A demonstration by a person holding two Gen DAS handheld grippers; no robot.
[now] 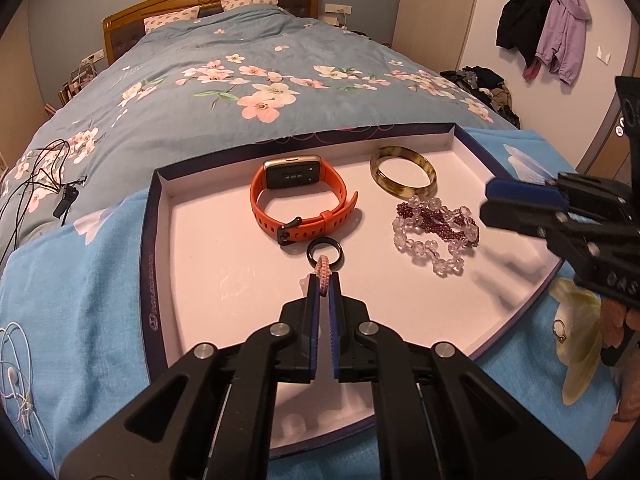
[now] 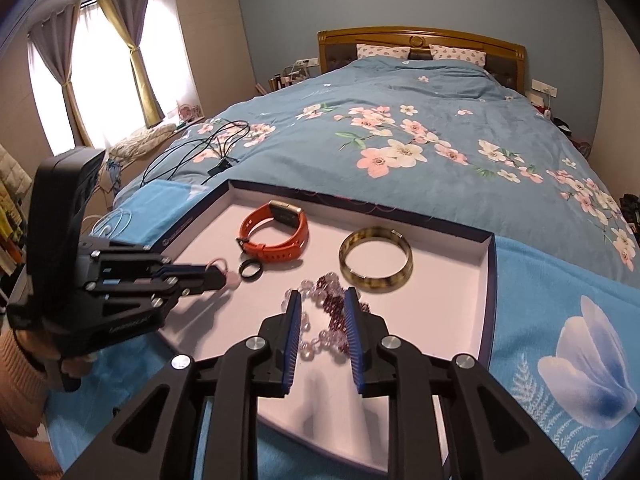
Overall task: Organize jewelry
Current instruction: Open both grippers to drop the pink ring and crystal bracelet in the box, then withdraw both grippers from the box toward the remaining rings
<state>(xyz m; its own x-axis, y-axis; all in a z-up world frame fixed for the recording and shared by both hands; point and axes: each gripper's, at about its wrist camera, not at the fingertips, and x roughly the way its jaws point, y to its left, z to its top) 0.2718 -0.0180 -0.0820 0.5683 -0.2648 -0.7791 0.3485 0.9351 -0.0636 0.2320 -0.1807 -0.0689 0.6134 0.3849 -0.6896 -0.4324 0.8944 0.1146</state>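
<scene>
Jewelry lies in a shallow white tray point(image 1: 192, 248) on a blue towel point(image 1: 80, 280) at the foot of the bed point(image 1: 240, 80): an orange watch point(image 1: 298, 204) and a mottled bangle point(image 1: 403, 174) near the far edge, clear and dark red beads point(image 1: 436, 236) toward the right edge, a black ring point(image 1: 325, 252) mid-tray. The left gripper point(image 1: 324, 280) is clamped on a small pink ring point(image 1: 322, 274), held just above and in front of the black ring. The right gripper point(image 2: 320, 304) hangs over the beads with its jaws parted, and the beads lie loose between them.
</scene>
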